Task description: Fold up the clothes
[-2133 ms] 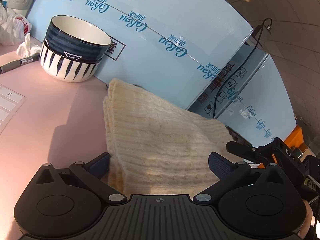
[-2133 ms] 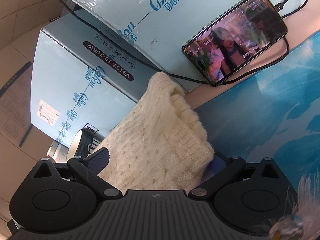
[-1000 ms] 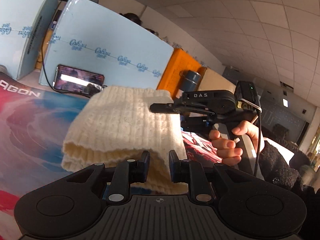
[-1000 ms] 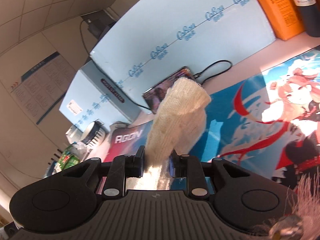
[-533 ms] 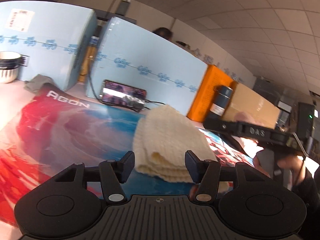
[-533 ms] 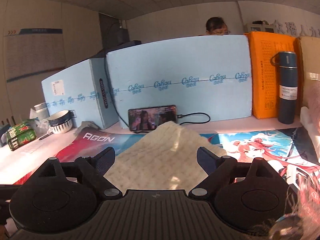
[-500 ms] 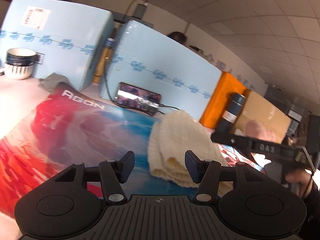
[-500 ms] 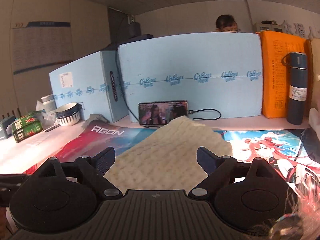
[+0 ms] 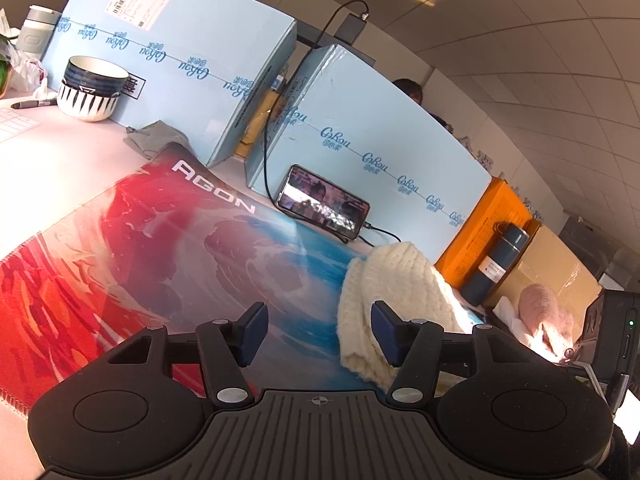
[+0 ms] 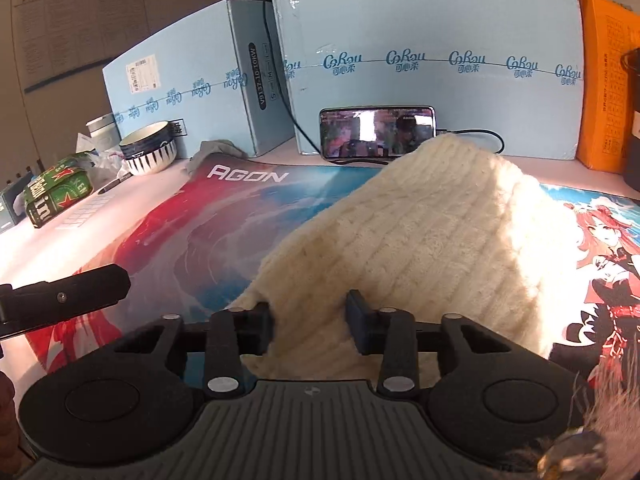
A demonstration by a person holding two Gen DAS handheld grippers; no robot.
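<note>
The knit garment (image 10: 420,240) lies folded on the printed desk mat (image 10: 168,216), near the phone (image 10: 376,132). Your right gripper (image 10: 310,318) has its jaws spread with the garment's near edge between them. Your left gripper (image 9: 320,334) is spread wide, empty, left of the garment (image 9: 384,304).

The left gripper (image 9: 318,330) hangs with its jaws spread wide, nothing between the blue pads (image 9: 256,326). The right gripper (image 10: 310,318) sits lower — its fingers (image 10: 358,318) apart, knit fabric lying between them, unpinched.
</note>
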